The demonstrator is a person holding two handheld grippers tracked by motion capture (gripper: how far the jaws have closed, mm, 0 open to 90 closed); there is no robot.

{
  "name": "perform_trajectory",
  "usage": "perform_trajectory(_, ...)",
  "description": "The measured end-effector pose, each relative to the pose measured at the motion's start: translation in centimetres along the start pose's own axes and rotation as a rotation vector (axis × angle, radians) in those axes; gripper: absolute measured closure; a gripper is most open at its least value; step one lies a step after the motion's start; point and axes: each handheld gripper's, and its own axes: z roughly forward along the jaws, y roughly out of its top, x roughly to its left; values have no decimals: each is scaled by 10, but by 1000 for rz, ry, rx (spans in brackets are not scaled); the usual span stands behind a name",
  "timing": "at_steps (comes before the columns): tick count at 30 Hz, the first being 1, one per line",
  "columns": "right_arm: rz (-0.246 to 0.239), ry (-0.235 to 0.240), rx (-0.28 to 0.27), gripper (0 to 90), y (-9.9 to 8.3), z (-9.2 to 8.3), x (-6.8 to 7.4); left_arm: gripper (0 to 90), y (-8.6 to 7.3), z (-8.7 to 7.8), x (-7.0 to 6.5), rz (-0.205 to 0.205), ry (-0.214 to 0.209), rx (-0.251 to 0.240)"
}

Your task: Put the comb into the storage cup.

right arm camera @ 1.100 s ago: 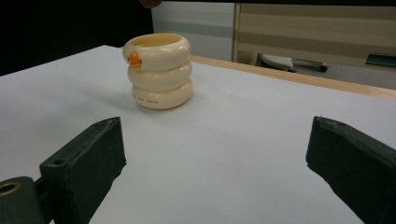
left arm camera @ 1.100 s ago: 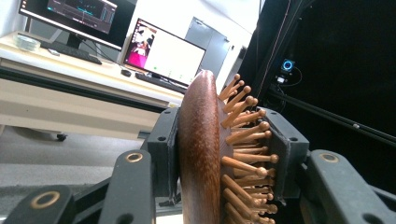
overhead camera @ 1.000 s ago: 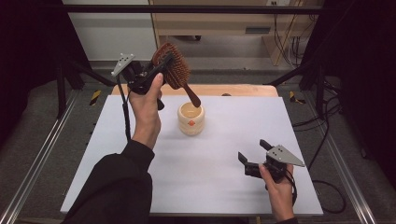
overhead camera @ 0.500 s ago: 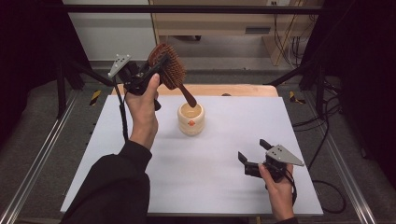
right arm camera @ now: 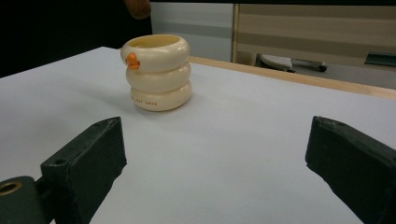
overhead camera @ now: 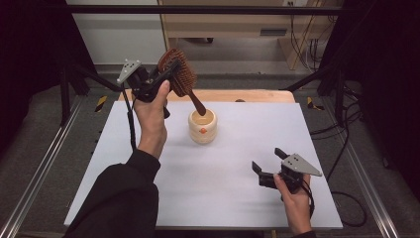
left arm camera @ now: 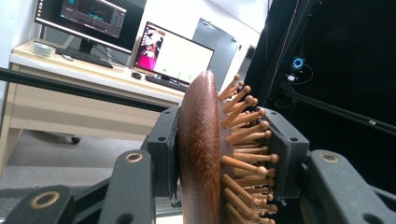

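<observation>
A brown wooden hairbrush (overhead camera: 179,75) is held up above the far left of the table, with my left gripper (overhead camera: 166,77) shut on its head. Its handle slants down toward a cream ringed cup (overhead camera: 202,126) with a small orange duck mark. Seen along the left gripper's jaws, the hairbrush (left arm camera: 205,154) is clamped between the two pads, wooden back on one side, pegs on the other. My right gripper (overhead camera: 267,166) rests low over the near right of the white table (overhead camera: 223,188), open with nothing between its jaws. Beyond its open jaws stands the cup (right arm camera: 158,72).
A wooden board (overhead camera: 247,95) runs along the table's far edge. Black frame bars and cables (overhead camera: 346,129) flank the table on both sides. A desk with monitors (left arm camera: 173,56) stands behind the held brush.
The left hand has tilted slightly, bringing the brush a little more upright over the cup. The right hand stays put.
</observation>
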Motion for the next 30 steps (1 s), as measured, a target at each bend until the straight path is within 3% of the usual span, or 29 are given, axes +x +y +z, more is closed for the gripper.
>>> perform_trajectory(14,7,1,-1,52,0,0,0,525,-8,0,1,33,11,22)
perform_trajectory(30,3,3,-5,50,0,-1,-2,524,-19,10,1,40,15,45)
